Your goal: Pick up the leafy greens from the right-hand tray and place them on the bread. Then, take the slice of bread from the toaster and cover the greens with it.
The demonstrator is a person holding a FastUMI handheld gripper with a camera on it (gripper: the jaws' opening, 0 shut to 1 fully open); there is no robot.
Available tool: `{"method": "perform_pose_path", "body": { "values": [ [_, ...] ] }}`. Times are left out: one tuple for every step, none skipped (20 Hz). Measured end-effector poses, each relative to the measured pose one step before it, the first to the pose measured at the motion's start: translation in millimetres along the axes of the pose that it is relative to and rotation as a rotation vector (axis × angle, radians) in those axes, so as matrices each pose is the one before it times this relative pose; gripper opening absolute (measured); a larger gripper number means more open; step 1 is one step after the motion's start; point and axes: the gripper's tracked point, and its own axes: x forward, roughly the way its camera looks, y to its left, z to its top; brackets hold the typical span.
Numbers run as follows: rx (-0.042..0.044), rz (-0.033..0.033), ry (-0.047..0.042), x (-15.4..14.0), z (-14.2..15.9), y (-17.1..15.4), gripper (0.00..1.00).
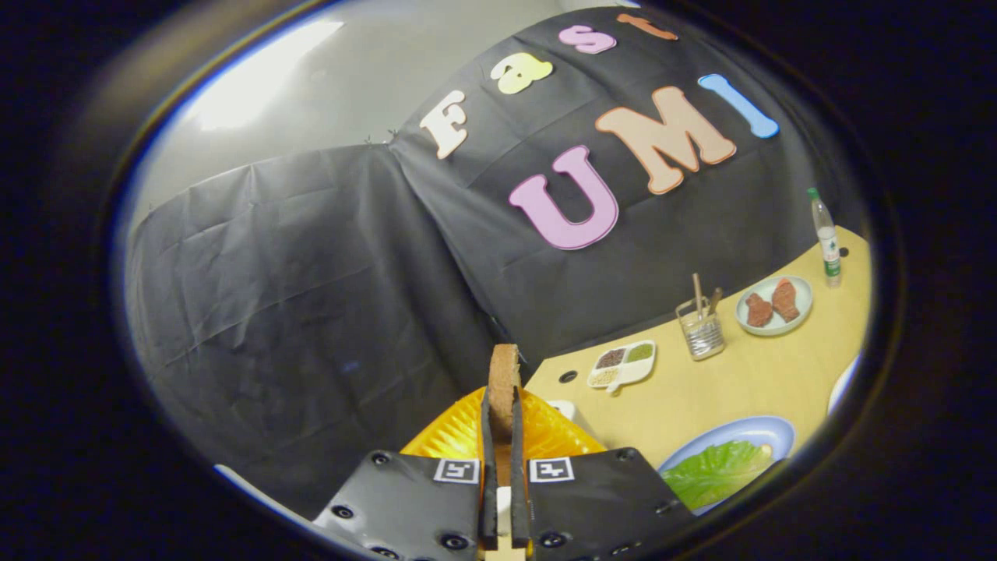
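My gripper (501, 405) is shut on a slice of brown bread (504, 374), held upright on edge between both fingers, its top sticking out beyond the fingertips. It hangs above the yellow-orange ribbed toaster (452, 436) just behind the fingers. To the right of the fingers, on the wooden table (724, 389), a pale blue plate (767, 430) holds a leafy green (716, 471) lying flat; any bread under the leaf is hidden.
Further back on the table stand a white divided dish (623, 364) of seasonings, a clear cup (701, 331) with sticks, a plate (775, 305) with two reddish pieces and a small bottle (827, 238). Black cloth walls rise behind.
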Motion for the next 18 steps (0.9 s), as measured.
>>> {"method": "perform_pose_path", "body": {
  "values": [
    [0.00905, -0.02175, -0.00595, -6.01, 0.45, -12.73, 0.1],
    [0.01609, -0.01917, -0.00597, -6.18, 0.45, -13.42, 0.1],
    [0.02519, -0.01332, -0.00115, -5.36, -1.29, -11.99, 0.1],
    [0.02871, -0.01107, 0.0024, -5.62, -2.16, -12.38, 0.09],
    [0.03003, -0.0138, 0.0036, -6.41, -3.89, -13.7, 0.09],
    [0.02874, -0.0119, 0.00221, -5.06, -2.7, -13.54, 0.09],
    [0.02325, -0.01839, -0.00001, -5.87, -2.51, -14.84, 0.09],
    [0.01965, -0.01866, -0.00268, -4.13, -2.23, -15.1, 0.09],
    [0.01484, -0.01763, 0.00195, -4.91, -3.96, -14.11, 0.09],
    [0.01222, -0.0198, 0.00784, -1.82, -5.51, -15.06, 0.09],
    [0.01253, -0.01769, 0.00992, -1.48, -5.32, -12.54, 0.09],
    [0.01181, -0.01709, 0.01218, -0.2, -5.22, -12.64, 0.09],
    [0.01095, -0.01637, 0.01176, 0.49, -5.35, -11.91, 0.09],
    [0.01058, -0.01859, 0.00971, 1.59, -4.06, -12.21, 0.09],
    [0.01128, -0.02735, 0.00681, 1.95, -4.33, -13.48, 0.09],
    [0.00523, -0.02561, 0.00395, 3.47, -2.61, -13.54, 0.09],
    [0.00212, -0.02687, 0.00014, 1.61, -3.21, -11.99, 0.09],
    [-0.00907, -0.03897, -0.00092, 1.52, -1.35, -14.57, 0.09]
  ]
}}
